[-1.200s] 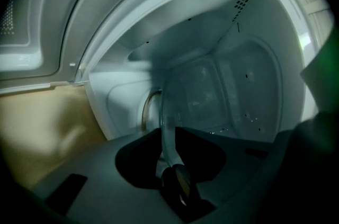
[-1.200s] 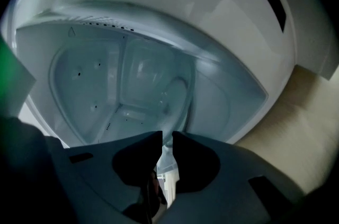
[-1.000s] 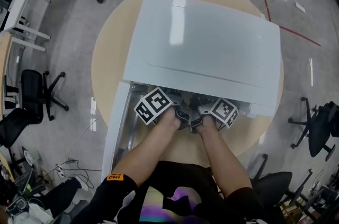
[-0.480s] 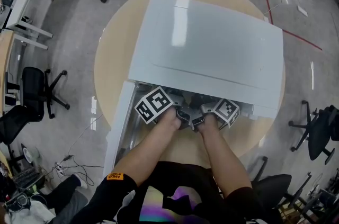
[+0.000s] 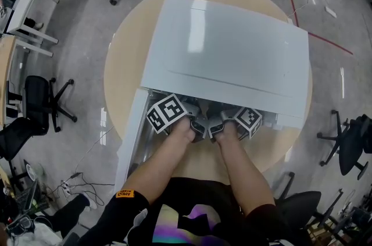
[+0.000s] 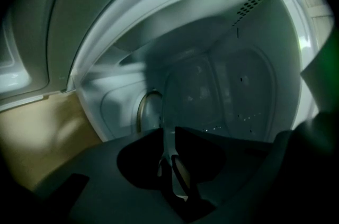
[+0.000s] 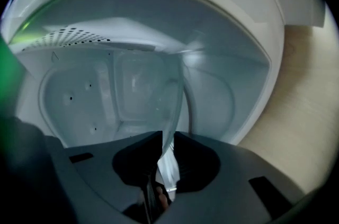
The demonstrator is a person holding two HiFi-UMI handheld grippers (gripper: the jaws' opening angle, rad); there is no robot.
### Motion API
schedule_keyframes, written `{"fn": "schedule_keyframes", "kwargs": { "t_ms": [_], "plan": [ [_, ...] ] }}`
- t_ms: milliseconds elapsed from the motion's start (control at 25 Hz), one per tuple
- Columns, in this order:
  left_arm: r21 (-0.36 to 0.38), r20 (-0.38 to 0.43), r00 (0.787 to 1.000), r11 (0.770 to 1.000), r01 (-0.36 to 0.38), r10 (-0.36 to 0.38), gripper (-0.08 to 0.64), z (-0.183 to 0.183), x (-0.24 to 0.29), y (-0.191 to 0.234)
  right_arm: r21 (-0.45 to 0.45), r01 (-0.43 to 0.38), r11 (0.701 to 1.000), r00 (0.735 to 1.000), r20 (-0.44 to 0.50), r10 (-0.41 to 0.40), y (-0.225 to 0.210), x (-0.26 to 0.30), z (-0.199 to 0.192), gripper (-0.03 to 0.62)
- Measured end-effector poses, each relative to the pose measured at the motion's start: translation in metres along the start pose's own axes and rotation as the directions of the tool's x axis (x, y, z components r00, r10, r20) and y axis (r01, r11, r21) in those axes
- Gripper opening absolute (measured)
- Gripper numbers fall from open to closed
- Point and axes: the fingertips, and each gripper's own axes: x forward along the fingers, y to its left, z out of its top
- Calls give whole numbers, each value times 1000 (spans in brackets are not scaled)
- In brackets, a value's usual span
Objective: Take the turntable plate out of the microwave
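Edgewise, turntable plate [image 7: 173, 104] in microwave [image 5: 226, 53] mouth

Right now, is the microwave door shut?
No, in the head view the door stands swung wide open at the left side of the microwave.

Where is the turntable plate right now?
The turntable plate sits in the open front of the microwave, hidden in the head view. Its glass rim is clamped by the left gripper and the right gripper, the rest reaching into the cavity.
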Motion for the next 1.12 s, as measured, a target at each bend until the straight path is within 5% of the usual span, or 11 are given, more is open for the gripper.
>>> {"fn": "schedule_keyframes", "kwargs": {
  "t_ms": [240, 440, 800, 1120],
  "plan": [
    [-1, -40, 999, 1000, 12, -12, 107, -13, -2, 6, -18, 15, 1000, 1000, 27, -14, -24, -5, 11, 40],
    [-5, -57, 997, 999, 49, -49, 107, -21, -6, 0, -36, -43, 998, 999, 31, 44, 3, -10, 3, 38],
    [-96, -2, 999, 994, 54, -54, 112, -29, -35, 31, -8, -103, 995, 994, 29, 103, 15, -22, -4, 38],
    [-62, -18, 995, 994, 92, -93, 143, -25, -35, 23, -14, -138, 990, 990, 34, 138, 27, -31, -3, 40]
  ]
}}
